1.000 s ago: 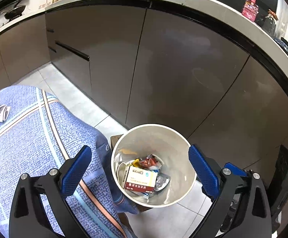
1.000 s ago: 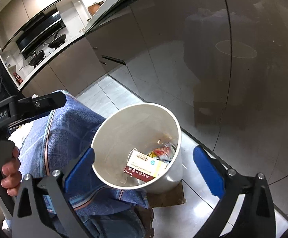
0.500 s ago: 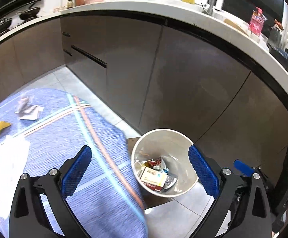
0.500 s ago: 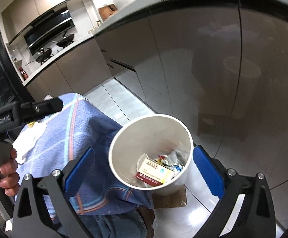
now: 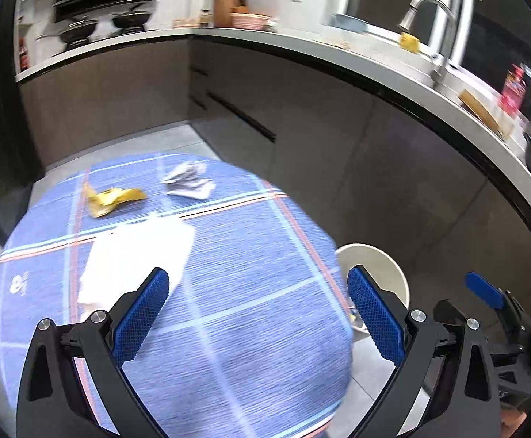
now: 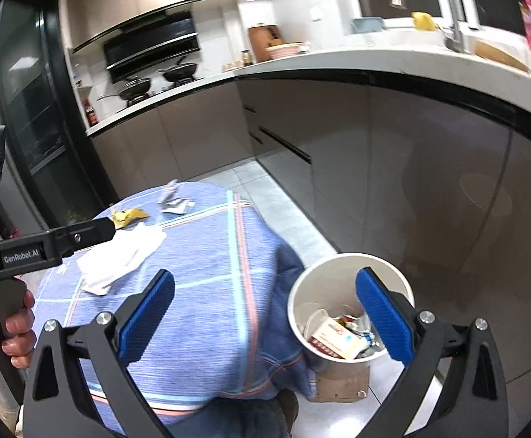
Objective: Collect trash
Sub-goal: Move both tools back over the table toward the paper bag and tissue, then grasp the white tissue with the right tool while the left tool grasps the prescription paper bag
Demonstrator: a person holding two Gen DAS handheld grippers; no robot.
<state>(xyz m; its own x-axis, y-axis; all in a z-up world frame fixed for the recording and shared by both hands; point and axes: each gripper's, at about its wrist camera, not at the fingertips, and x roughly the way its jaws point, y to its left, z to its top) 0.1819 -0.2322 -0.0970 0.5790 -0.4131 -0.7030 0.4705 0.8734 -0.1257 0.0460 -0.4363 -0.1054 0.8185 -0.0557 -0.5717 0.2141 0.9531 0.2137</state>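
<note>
— Left gripper (image 5: 258,314)?
— Jaws spread wide, holding nothing; hanging above the near part of the surface (image 5: 251,357), over the blue checked cloth.
— Right gripper (image 6: 265,314)?
— Jaws wide as well, empty; blue pads straddling the cloth's draped right edge and the white bin (image 6: 304,292).
— Trash on the surface?
— Yellow wrapper (image 5: 114,197) near the far edge, towards the far left corner. Crumpled grey-white wrapper (image 5: 188,182) just beside it, also at the far edge. White tissue (image 5: 134,255) nearer the middle, left of centre, apart from both.
— Bin?
— On the floor just off the right edge of the surface, standing on a piece of brown cardboard (image 6: 342,383). Inside: a red-and-white carton (image 6: 333,337) among mixed packets.
— Anything else?
— A hand (image 6: 19,332) at the left of the right-wrist view, wrapped round the black handle of the left gripper.
</note>
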